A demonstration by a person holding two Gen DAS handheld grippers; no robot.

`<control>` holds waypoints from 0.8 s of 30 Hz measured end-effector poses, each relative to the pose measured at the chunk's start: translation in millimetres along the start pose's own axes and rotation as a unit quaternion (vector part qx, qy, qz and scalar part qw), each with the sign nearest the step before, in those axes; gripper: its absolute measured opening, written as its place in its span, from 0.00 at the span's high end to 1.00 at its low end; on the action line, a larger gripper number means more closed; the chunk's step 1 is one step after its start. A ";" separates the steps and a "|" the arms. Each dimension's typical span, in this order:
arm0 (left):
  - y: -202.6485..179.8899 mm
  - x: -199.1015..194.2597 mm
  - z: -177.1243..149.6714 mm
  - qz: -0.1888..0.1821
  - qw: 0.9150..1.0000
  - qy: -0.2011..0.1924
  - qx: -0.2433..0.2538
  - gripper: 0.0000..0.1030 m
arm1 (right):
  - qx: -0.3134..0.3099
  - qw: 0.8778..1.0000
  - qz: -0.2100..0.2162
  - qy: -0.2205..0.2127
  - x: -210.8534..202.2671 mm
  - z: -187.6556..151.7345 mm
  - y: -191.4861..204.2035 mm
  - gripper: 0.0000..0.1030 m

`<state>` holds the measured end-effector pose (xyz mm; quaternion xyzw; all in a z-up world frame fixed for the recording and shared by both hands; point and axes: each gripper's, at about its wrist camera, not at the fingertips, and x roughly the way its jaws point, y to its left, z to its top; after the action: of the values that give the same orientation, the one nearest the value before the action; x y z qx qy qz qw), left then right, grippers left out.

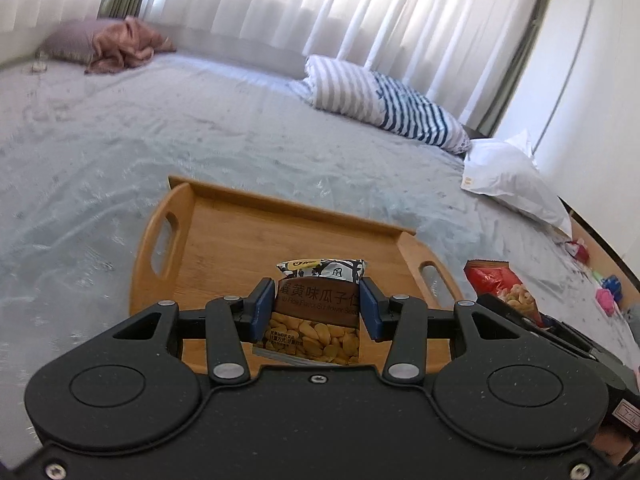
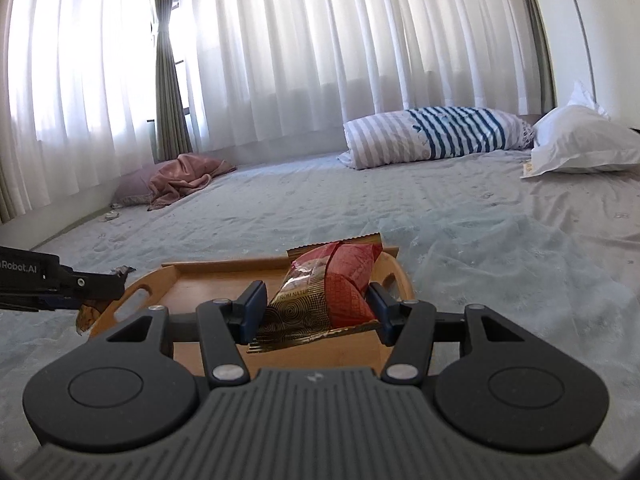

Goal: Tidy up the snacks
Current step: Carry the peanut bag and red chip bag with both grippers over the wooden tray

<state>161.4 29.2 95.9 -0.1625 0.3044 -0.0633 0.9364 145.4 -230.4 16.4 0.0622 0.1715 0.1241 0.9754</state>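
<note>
While both of my grippers hang above a bamboo tray (image 1: 224,216) lying on a pale blue bedspread (image 1: 100,152), each one carries a snack. My left gripper (image 1: 316,308) has its blue pads (image 1: 262,304) pinched on the sides of a packet of sunflower seeds (image 1: 316,312), held upright over the tray's near part with the printed face toward the camera. My right gripper (image 2: 316,308) clamps a red-and-gold snack bag (image 2: 332,284), tilted, its crimped top edge pointing away over the tray's far right corner. From the right wrist camera the left gripper shows at the left edge, beside the tray's handle cut-out (image 2: 134,296). Behind the tray lie a striped pillow (image 2: 432,136), a white pillow (image 2: 580,144) and a crumpled pink cloth (image 2: 180,180) under white curtains (image 2: 320,60). More small snacks (image 1: 608,292) lie at the far right of the left view, too blurred to name.
</note>
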 end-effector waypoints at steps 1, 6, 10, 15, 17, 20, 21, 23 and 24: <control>0.6 7.1 0.0 0.002 1.000 0.005 -0.002 0.58 | 0.008 1.000 0.007 0.003 6.3 0.4 -3.3 0.43; 5.7 45.0 3.9 0.024 0.999 0.029 -0.004 0.58 | 0.024 0.999 0.016 0.029 36.7 -5.1 -15.4 0.43; 9.7 73.5 2.0 0.054 0.997 0.051 -0.005 0.58 | 0.022 0.998 0.013 0.053 55.1 -16.6 -15.7 0.43; 10.9 93.9 -4.3 0.068 0.995 0.066 0.000 0.58 | 0.012 0.997 0.007 0.071 68.1 -29.2 -15.3 0.43; 9.4 99.2 -7.1 0.073 0.995 0.071 0.007 0.58 | 0.013 0.997 0.007 0.075 71.3 -32.8 -14.8 0.43; 7.8 106.0 -10.3 0.082 0.994 0.076 0.017 0.58 | 0.017 0.997 0.008 0.079 74.1 -36.2 -15.3 0.43; 7.6 107.6 -11.1 0.083 0.993 0.077 0.018 0.58 | 0.018 0.997 0.008 0.080 74.6 -36.7 -15.6 0.43; 7.2 108.9 -12.3 0.084 0.993 0.077 0.020 0.58 | 0.022 0.996 0.008 0.082 75.4 -38.1 -16.3 0.43; 6.5 108.9 -12.7 0.085 0.993 0.076 0.023 0.58 | 0.023 0.996 0.009 0.083 76.0 -39.0 -16.8 0.43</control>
<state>241.8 8.2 24.1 -0.1091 0.3861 -0.0022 0.9160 204.7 -223.5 -47.1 0.0756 0.2542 0.1332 0.9549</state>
